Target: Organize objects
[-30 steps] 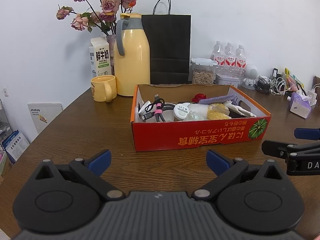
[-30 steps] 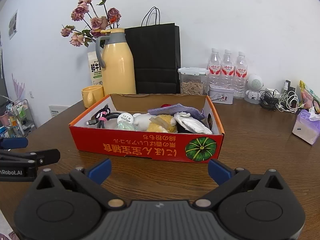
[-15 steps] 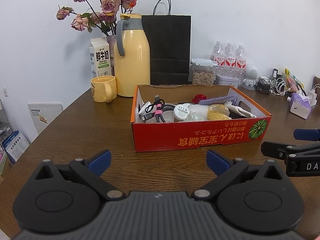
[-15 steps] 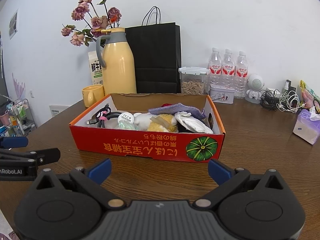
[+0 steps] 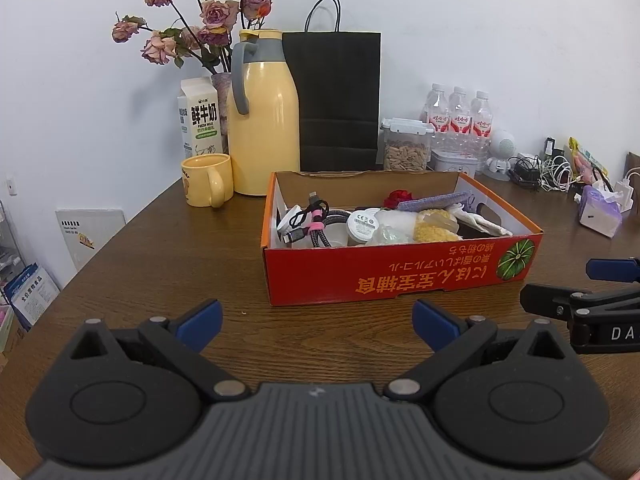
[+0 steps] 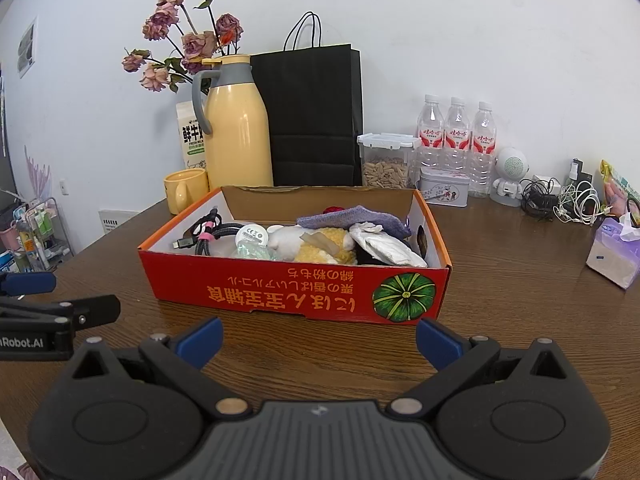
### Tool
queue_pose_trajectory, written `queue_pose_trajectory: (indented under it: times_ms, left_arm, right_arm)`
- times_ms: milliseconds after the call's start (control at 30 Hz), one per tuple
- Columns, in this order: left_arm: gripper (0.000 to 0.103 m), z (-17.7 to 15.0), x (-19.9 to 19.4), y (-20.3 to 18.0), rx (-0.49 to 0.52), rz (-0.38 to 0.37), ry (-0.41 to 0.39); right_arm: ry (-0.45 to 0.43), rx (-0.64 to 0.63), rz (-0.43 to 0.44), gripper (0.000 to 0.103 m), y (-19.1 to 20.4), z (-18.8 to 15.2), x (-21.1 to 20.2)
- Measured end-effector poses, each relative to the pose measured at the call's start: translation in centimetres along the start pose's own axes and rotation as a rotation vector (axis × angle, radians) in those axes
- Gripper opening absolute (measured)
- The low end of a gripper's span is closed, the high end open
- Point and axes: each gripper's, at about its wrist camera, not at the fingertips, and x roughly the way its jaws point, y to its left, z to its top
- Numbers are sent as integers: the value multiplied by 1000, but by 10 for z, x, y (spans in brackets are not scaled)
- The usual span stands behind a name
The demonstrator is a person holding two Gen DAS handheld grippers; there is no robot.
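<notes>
Dark brown wooden table (image 5: 160,264) with visible grain, set against a plain white wall (image 5: 480,40). Red cardboard box (image 5: 400,276) near the middle of the table, open at the top, printed with orange lettering and a green pumpkin; packed with a bundle of cables (image 5: 310,226), a round white disc (image 5: 362,224), a yellow-and-white soft toy (image 6: 316,242), purple cloth (image 6: 352,218) and white cloth (image 6: 384,246). Behind the box, along the wall: yellow jug (image 5: 262,120) with grey handle, yellow mug (image 5: 206,180) to its left, milk carton (image 5: 200,120), dried roses (image 5: 200,20) in a vase, black paper bag (image 5: 340,100), clear container of seeds (image 5: 406,150), three water bottles (image 5: 458,118), small white round gadget (image 5: 500,152), tangle of chargers and cords (image 5: 548,168). Purple tissue pack (image 6: 614,252) off to the right, well apart from the box. Off the table's left edge, a wire rack (image 6: 36,232) and stacked papers (image 5: 28,292). Left gripper (image 5: 316,322) low over the table in front of the box, blue-tipped fingers spread wide, holding nothing. Right gripper (image 6: 318,338) likewise just before the box's front wall, spread wide, empty. Each gripper's side visible at the edge of the other's view.
</notes>
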Motion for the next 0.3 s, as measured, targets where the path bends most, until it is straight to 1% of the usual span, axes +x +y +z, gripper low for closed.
queue_pose_trajectory:
  times_ms: [300]
  left_arm:
    - [103, -1, -1, 1, -6, -2, -1]
  right_arm:
    - [0, 0, 0, 103, 0, 0, 0]
